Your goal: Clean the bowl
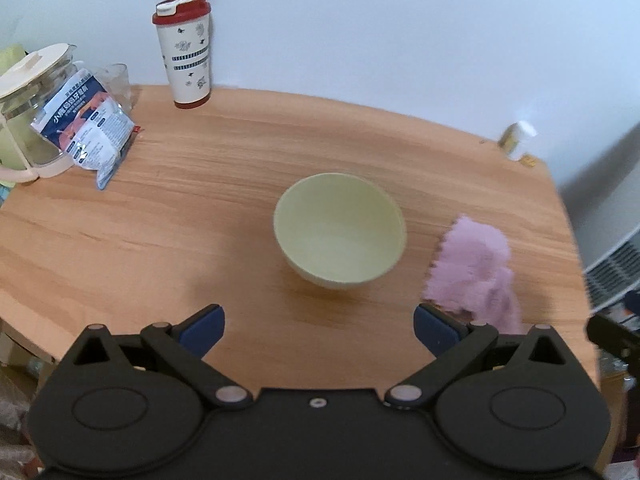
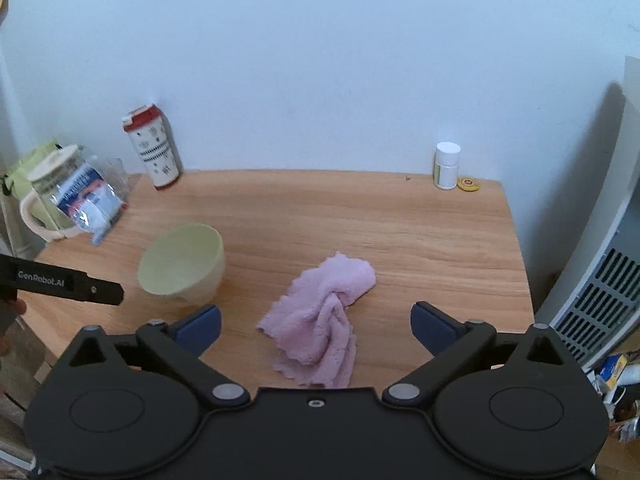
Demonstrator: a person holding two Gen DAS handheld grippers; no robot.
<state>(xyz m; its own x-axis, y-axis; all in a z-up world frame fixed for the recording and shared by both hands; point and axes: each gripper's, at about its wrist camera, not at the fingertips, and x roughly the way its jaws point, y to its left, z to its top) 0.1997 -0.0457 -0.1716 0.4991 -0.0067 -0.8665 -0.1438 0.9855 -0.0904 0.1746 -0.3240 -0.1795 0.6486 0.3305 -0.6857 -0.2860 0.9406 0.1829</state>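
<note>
Green bowl (image 1: 340, 230) upright, pink cloth (image 2: 320, 320) beside, both claws wide

Green bowl (image 1: 340, 232) upright beside pink cloth (image 1: 472, 268)

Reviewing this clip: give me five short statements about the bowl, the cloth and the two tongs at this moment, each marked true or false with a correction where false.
1. The bowl stands upright on the table. True.
2. The pink cloth lies inside the bowl. False: it lies crumpled on the table beside the bowl.
3. The right tongs are clamped on the cloth. False: their jaws stand wide open, and the cloth lies loose on the table below.
4. The left tongs hold nothing. True: their jaws are wide open with only bare table between them.
5. The red-lidded cup lies tipped over. False: it stands upright by the wall.
</note>
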